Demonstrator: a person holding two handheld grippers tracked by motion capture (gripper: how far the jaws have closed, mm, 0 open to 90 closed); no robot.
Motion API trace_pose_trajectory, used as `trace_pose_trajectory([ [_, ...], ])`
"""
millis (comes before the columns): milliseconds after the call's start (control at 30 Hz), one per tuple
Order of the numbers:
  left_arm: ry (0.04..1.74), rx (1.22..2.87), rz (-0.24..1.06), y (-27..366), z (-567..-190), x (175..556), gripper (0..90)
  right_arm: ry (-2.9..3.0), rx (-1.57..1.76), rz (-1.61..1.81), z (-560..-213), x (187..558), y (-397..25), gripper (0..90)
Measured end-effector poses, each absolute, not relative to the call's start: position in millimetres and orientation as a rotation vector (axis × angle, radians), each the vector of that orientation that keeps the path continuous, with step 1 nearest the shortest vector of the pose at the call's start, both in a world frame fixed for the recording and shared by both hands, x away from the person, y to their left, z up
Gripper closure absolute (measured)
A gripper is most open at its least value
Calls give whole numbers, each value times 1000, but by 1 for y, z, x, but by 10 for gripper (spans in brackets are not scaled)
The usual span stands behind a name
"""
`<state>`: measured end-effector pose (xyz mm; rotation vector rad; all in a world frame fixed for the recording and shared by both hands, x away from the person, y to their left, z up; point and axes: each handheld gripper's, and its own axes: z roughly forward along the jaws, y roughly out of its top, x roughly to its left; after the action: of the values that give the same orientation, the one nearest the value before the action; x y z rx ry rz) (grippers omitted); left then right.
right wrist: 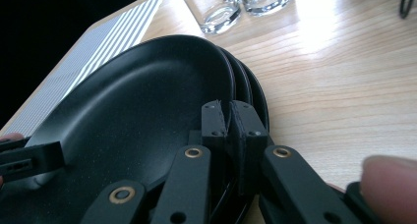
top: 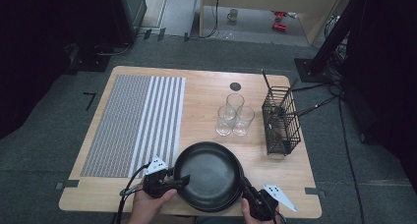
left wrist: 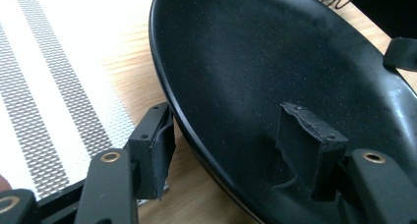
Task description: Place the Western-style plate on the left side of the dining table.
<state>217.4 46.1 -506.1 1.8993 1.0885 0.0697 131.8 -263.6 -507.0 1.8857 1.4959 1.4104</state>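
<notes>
Nearest me, at the desk's (top: 295, 194) front edge, sits a stack of black plates (top: 206, 176), three rims showing in the right gripper view. I judge them stiff ceramic or stoneware, fairly heavy as a stack, glossy enough to slip, and liable to chip if knocked. The rim is the only sensible hold (a flat bowl offers nothing else). My right claw (right wrist: 229, 117) is pressed together on the top plate's rim at its right side. My left claw (left wrist: 231, 135) is spread, one jaw outside the rim and one over the inside, not yet pinching. Further out lie a striped mat (top: 135, 123) to the left, three glasses (top: 233, 115) behind, and a wire caddy (top: 280, 121) to the right. I can read no brand, label or writing anywhere.
</notes>
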Motion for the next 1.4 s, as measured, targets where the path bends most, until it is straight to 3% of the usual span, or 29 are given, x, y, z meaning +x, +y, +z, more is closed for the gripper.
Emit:
trace_pose_trajectory([
  [933,1089,1868,40,54,-502,222,412,1536,1875,1409,-507,135,-255,855],
  [1400,1114,1833,39,67,-497,225,557,1536,1890,1403,-509,138,-250,835],
])
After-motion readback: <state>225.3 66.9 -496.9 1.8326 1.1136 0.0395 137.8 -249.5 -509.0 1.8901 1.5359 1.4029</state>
